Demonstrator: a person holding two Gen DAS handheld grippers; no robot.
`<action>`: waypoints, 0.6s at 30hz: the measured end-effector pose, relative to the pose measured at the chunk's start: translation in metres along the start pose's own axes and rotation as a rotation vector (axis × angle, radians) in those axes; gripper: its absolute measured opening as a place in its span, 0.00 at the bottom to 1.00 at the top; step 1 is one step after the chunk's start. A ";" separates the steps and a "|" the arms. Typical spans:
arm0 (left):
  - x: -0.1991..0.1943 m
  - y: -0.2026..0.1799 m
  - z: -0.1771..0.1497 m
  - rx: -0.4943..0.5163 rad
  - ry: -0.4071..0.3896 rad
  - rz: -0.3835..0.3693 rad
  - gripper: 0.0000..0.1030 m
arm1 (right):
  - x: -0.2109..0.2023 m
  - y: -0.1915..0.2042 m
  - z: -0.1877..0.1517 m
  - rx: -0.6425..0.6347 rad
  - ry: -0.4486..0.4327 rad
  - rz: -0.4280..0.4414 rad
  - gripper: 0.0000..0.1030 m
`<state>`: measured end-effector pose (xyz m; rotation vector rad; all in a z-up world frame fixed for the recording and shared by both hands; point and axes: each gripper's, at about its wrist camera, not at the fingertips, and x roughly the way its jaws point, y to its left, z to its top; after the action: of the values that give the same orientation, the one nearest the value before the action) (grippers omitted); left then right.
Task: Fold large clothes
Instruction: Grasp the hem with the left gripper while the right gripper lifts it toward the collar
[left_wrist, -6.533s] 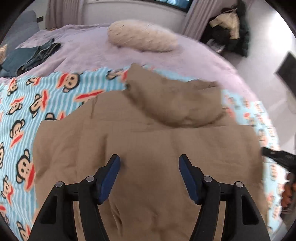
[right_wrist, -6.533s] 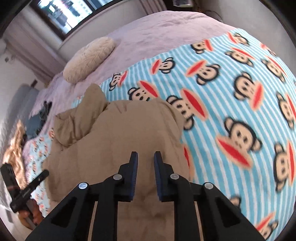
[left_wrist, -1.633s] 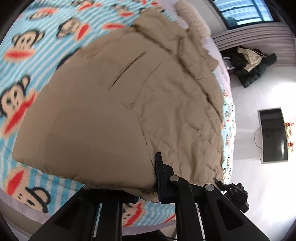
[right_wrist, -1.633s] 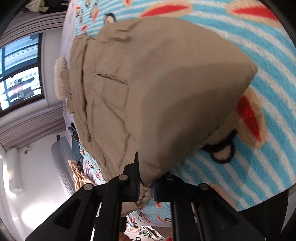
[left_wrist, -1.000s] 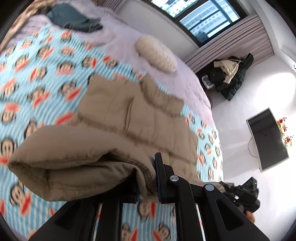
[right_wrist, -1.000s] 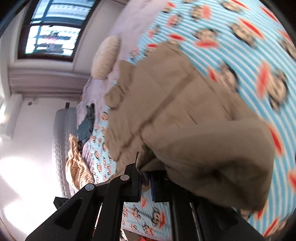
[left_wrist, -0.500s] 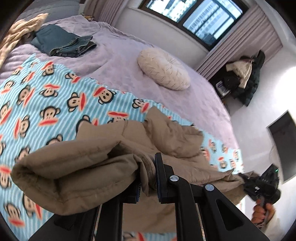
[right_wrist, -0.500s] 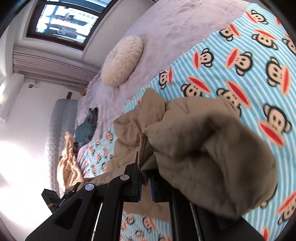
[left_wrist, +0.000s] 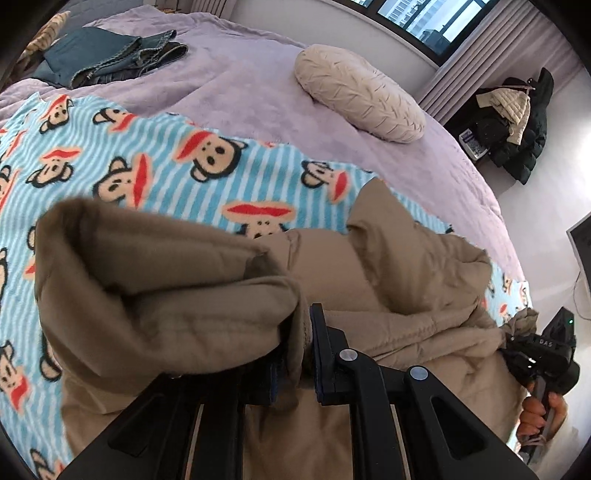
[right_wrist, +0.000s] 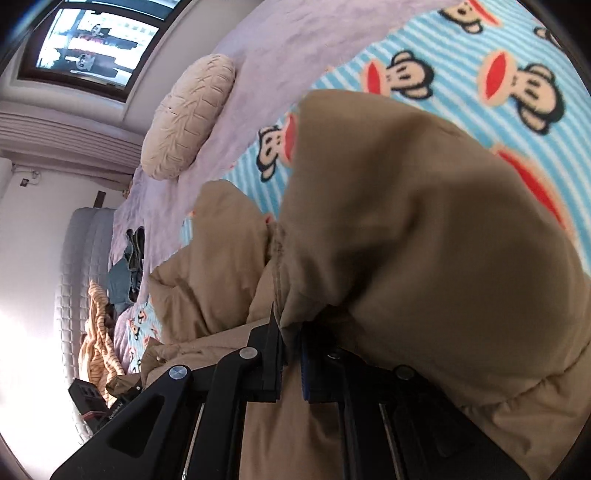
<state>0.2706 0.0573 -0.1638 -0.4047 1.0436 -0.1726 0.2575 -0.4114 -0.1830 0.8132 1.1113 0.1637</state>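
On a bed (left_wrist: 258, 85), jeans (left_wrist: 110, 55) lie far left on the purple cover, a cream pillow (left_wrist: 358, 92) further right. The left gripper (left_wrist: 299, 354) is clamped on the hem of a tan jacket (left_wrist: 166, 295), lifting a bunched fold above the monkey blanket (left_wrist: 147, 162), the rest of the jacket lying on it. The right gripper (right_wrist: 290, 354) pinches the hem's other end (right_wrist: 424, 240), a puffed fold draped over its fingers.

Colours and patterns, bed scene
Tan puffer jacket (left_wrist: 388, 280); blue-striped monkey-print blanket (left_wrist: 155, 155); lilac bedspread (left_wrist: 240, 74); cream pleated cushion (left_wrist: 360, 92); dark blue jeans (left_wrist: 122, 55).
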 end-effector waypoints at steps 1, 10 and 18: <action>0.001 0.000 -0.001 0.006 -0.004 0.004 0.17 | 0.000 0.000 -0.001 -0.007 0.001 -0.003 0.08; -0.056 -0.018 -0.008 0.136 -0.109 0.073 0.58 | -0.055 0.036 -0.015 -0.124 -0.057 -0.042 0.74; -0.032 -0.055 -0.015 0.235 -0.053 0.007 0.57 | -0.014 0.074 -0.049 -0.394 0.056 -0.117 0.21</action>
<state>0.2449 0.0140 -0.1226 -0.1920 0.9602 -0.2743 0.2297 -0.3419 -0.1336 0.3930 1.1291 0.2980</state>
